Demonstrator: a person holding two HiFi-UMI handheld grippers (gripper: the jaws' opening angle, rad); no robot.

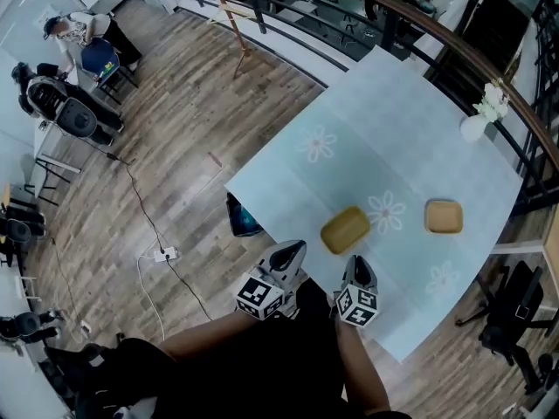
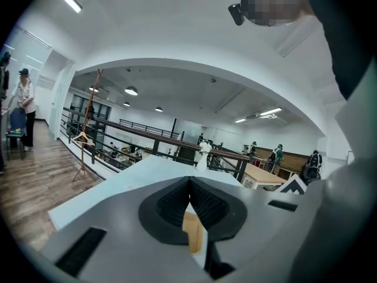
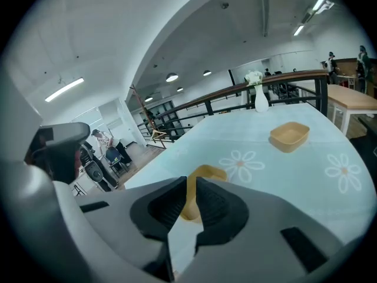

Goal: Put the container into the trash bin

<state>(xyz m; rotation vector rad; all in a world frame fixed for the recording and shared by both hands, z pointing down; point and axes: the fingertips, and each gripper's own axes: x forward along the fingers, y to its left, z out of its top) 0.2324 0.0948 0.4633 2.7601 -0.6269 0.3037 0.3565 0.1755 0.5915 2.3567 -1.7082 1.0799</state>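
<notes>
Two tan containers lie on the pale blue flowered table [image 1: 393, 120]: a rounded one [image 1: 346, 230] close to me and a square one [image 1: 444, 216] farther right. Off the table's left edge, a dark trash bin [image 1: 242, 219] stands on the floor. My left gripper [image 1: 293, 250] hovers over the table's near corner, shut and empty, its tips touching [image 2: 189, 181]. Held just short of the rounded container [image 3: 206, 173], my right gripper [image 1: 358, 264] is open by a narrow slit [image 3: 192, 184] and holds nothing. The square container [image 3: 289, 135] sits beyond.
A white vase [image 1: 476, 126] stands at the table's far edge by a dark railing [image 1: 454, 51]. A power strip and cable [image 1: 163, 254] lie on the wood floor at left. Chairs and a person [image 1: 74, 33] are at far left; an office chair [image 1: 515, 308] stands at right.
</notes>
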